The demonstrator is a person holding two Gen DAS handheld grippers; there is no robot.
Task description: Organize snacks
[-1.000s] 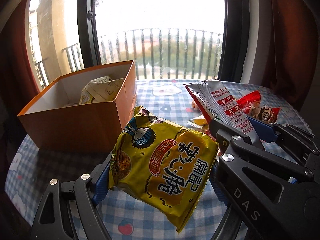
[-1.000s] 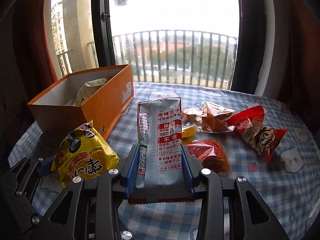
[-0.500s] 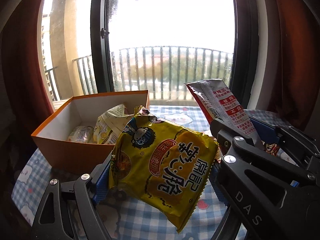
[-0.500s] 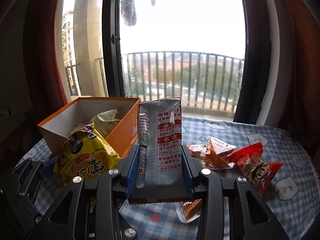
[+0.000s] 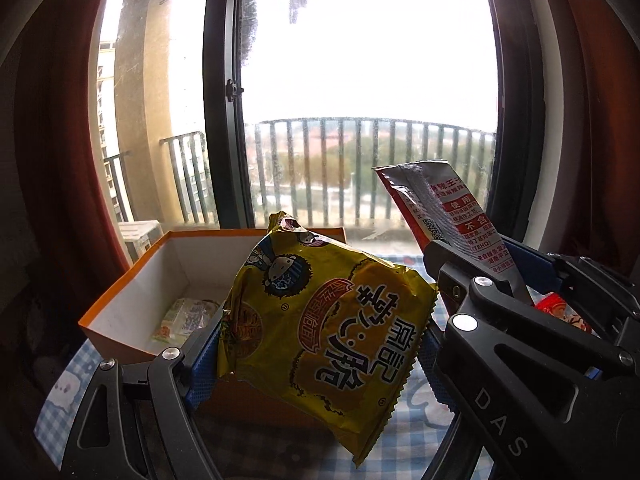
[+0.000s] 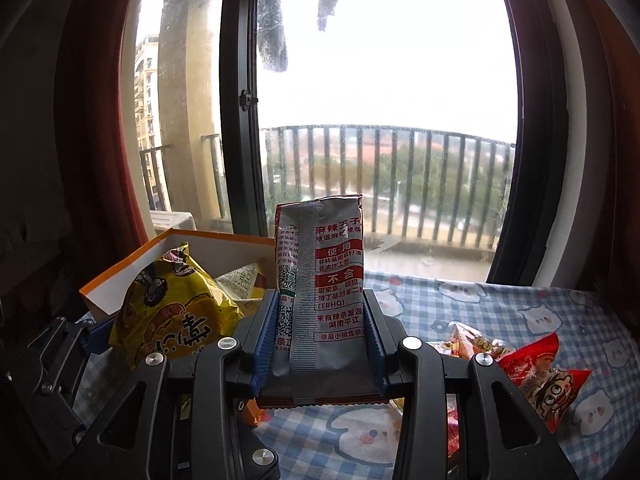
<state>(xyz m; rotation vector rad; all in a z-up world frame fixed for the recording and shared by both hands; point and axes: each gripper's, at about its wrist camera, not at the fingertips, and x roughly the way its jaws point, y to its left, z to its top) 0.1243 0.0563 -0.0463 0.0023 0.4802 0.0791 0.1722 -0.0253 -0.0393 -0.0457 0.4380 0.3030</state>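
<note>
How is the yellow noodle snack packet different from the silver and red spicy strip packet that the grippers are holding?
The yellow noodle snack packet is broad and puffy; the silver and red spicy strip packet is narrow and flat. The yellow one hangs tilted in the left gripper, whose jaws stand wide; the silver one stands upright in the right gripper, whose jaws sit much closer. Both are sealed, clamped by their side edges and lifted near the orange box.

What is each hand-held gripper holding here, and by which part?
Left hand-held gripper: yellow noodle snack packet, by its side edges. Right hand-held gripper: silver-and-red spicy strip packet, lower sides.
</note>
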